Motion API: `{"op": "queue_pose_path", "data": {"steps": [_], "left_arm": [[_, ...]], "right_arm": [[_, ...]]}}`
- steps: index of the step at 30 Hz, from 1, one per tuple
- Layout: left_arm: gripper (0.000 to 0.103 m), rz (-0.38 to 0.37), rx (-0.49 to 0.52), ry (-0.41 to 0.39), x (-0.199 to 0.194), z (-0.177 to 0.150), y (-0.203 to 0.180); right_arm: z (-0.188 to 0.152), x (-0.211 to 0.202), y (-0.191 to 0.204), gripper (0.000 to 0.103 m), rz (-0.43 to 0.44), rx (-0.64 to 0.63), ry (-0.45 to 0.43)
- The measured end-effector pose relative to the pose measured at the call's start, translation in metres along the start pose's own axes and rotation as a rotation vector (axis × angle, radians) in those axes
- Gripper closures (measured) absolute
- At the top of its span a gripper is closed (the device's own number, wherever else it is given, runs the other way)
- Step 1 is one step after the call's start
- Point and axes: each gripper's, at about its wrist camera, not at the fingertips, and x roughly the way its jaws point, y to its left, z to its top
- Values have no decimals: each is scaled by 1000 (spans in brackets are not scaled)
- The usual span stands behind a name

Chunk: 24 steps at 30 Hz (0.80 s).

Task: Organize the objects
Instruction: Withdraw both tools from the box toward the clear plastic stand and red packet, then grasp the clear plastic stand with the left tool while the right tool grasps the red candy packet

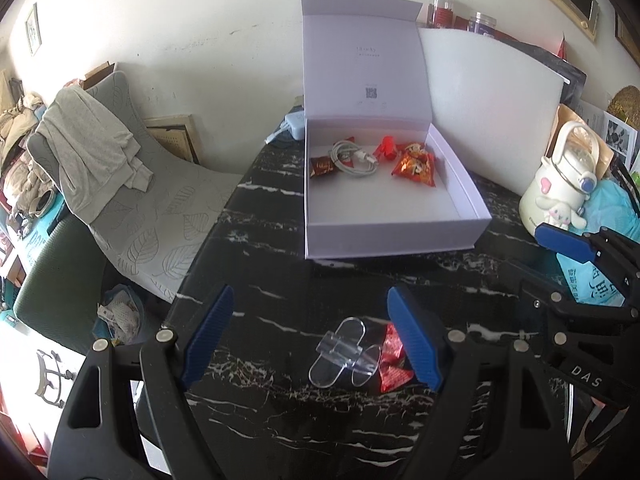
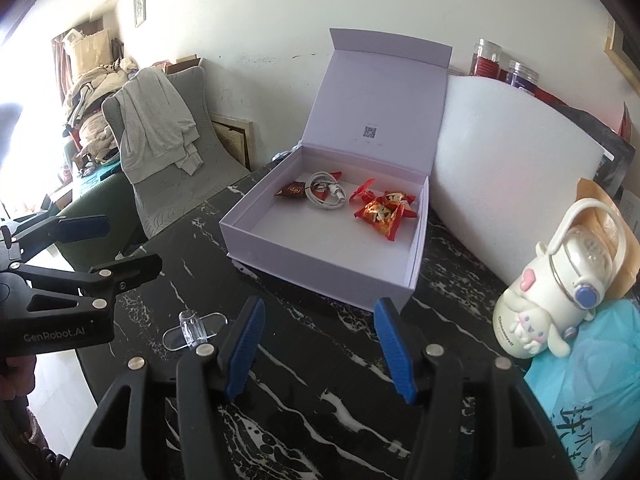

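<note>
Both jaws spread wide, empty: left gripper (image 1: 310, 336) over clear plastic clip (image 1: 344, 354) and red candy wrappers (image 1: 392, 360) on marble table (image 1: 280, 420); right gripper (image 2: 320, 346) idle nearby. Open box (image 2: 320, 256) already holding cable (image 2: 326, 192) and snacks (image 2: 380, 210). Near half bare; front wall to clear.

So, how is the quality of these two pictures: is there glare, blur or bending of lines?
Left wrist view: fisheye bends the white box edges and the wall; bright overexposure at lower left; the clear plastic piece between the open left claw is sharp. Right wrist view: strong window glare at far left washes out detail; the marble table looks sharp, and dark vignette fills the corners.
</note>
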Motion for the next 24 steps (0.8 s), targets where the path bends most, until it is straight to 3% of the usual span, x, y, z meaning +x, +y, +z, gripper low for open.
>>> {"op": "queue_pose_path", "data": {"steps": [24], "left_arm": [[24,-19,19,126,45,-58,12]], "right_arm": [[-56,54,39,45,133,-86,141]]}}
